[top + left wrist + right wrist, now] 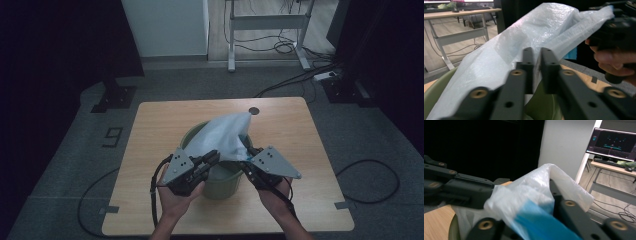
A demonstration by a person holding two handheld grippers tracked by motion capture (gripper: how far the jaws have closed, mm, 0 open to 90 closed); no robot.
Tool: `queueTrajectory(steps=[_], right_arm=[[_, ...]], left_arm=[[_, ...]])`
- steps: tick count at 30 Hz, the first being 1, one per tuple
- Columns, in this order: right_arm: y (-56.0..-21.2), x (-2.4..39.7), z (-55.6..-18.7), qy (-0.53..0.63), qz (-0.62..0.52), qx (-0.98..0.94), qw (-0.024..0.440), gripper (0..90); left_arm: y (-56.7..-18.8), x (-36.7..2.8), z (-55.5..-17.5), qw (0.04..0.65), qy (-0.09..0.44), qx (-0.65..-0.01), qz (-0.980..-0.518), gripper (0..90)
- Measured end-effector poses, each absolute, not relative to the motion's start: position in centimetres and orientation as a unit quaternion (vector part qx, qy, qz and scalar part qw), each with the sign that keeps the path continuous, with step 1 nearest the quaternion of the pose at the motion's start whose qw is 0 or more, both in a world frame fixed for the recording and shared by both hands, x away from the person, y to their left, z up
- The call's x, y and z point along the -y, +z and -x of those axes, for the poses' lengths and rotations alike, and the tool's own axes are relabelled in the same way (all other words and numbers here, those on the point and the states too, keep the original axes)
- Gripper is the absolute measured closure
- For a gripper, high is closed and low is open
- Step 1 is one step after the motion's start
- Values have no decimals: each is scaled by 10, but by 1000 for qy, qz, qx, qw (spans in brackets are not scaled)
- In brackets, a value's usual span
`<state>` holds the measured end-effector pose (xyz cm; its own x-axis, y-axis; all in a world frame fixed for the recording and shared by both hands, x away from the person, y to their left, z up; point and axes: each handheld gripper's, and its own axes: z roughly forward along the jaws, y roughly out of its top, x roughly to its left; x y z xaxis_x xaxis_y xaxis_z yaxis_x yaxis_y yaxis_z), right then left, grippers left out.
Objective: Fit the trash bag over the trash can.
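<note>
We are lining the green bin [220,175], mid-table, with the plastic bag [225,137]. Our left gripper [212,159] pinches its near-left edge; our right gripper [248,156] clamps the right edge. Next, we spread the mouth over the rim.

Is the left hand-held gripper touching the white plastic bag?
Touching. In the left gripper view, the left hand-held gripper has its two black jaws closed on a fold of the white plastic bag, and no gap shows.
</note>
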<state>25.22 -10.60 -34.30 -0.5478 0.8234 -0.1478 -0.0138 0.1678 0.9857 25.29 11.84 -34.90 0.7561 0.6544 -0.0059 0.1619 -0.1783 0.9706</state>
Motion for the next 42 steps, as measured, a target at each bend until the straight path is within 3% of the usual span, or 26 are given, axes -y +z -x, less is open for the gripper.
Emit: queueTrajectory(steps=[1,7,14,19,26,33,42], right_arm=[[-344,106,-252,571,-301,-670,366,716],[-358,108,-241,576,-321,-652,375,429],[-381,119,-233,573,-350,-647,362,393],[-390,124,-232,564,-359,-653,355,490],[-400,136,-237,564,-373,-666,316,876],[-398,150,-250,531,-382,-665,361,889],[-390,181,-278,512,-413,-651,378,888]], left_arm=[[-349,-120,-254,581,212,-282,-733,892],[-348,-130,-259,601,212,-315,-704,899],[-347,-138,-263,609,212,-329,-690,899],[-350,-139,-263,612,211,-328,-688,899],[-349,-147,-261,623,215,-330,-676,900],[-345,-173,-256,643,212,-338,-654,899],[-359,-210,-245,656,200,-363,-632,899]])
